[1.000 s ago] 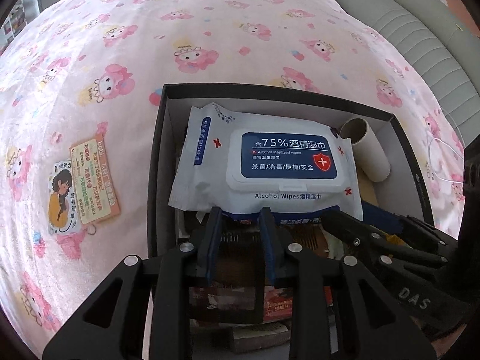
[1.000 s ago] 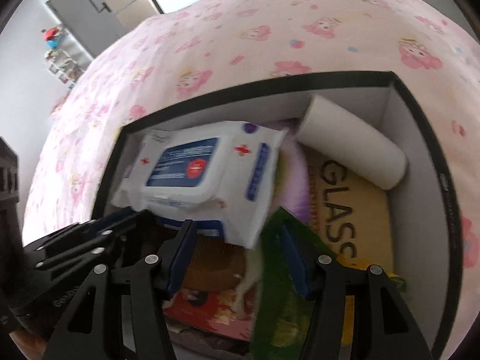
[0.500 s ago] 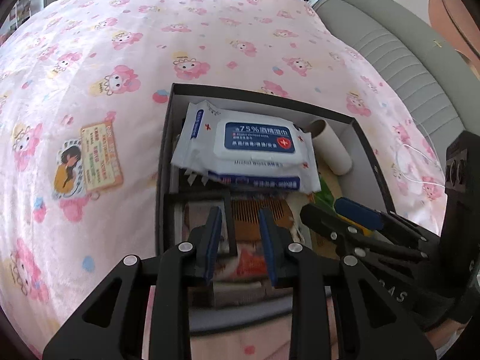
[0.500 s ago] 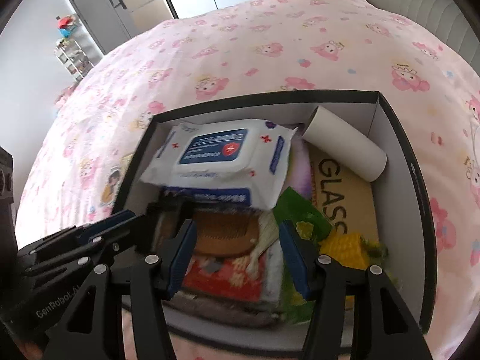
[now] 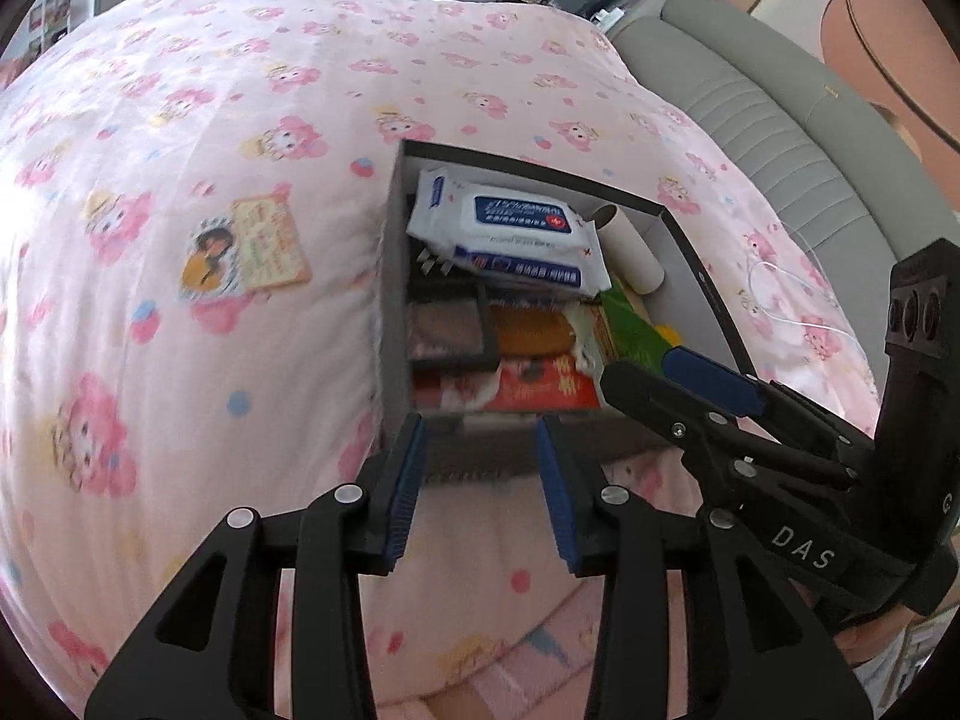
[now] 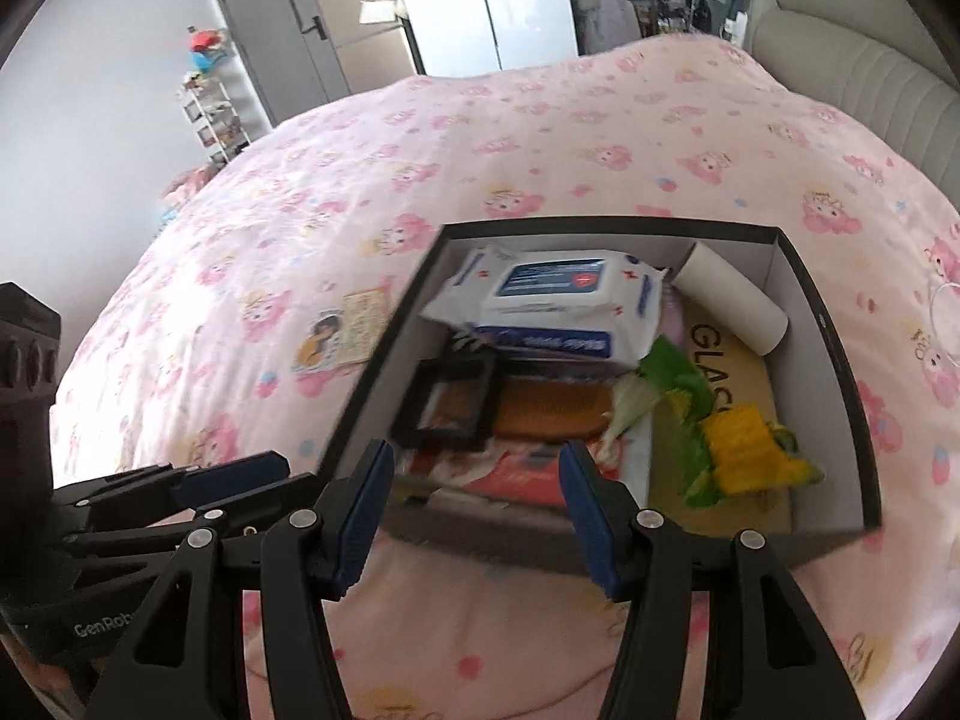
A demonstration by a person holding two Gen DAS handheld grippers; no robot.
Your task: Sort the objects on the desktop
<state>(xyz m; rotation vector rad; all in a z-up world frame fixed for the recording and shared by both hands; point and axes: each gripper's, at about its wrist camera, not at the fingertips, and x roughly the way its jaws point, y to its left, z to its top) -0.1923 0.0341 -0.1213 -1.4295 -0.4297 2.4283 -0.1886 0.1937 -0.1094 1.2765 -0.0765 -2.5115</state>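
Note:
A black box (image 5: pixel 702 276) (image 6: pixel 834 354) with a white inside lies on the pink bedspread. In it lie a pack of alcohol wipes (image 5: pixel 516 228) (image 6: pixel 552 294), a cardboard tube (image 5: pixel 630 252) (image 6: pixel 738 300), a wooden comb (image 5: pixel 534 330) (image 6: pixel 552 414), a small black frame (image 5: pixel 450 330) (image 6: pixel 450 408), a red packet (image 5: pixel 534 384), and a green and yellow toy corn (image 6: pixel 738 438). My left gripper (image 5: pixel 480 438) hangs above the box's near wall, its jaws opening with nothing between them. My right gripper (image 6: pixel 477 468) stands open and empty beside it.
A printed card (image 5: pixel 246 246) (image 6: pixel 342 336) lies on the bedspread (image 5: pixel 180 120) left of the box. A grey padded headboard (image 5: pixel 780 138) runs along the right. A shelf rack (image 6: pixel 213 120) and a grey door (image 6: pixel 276 30) stand beyond the bed. A thin white cable (image 5: pixel 798 294) lies right of the box.
Both grippers have pulled back and up out of the box, which now looks smaller. The left jaws have widened and stand over the near wall. The box's contents lie as before.

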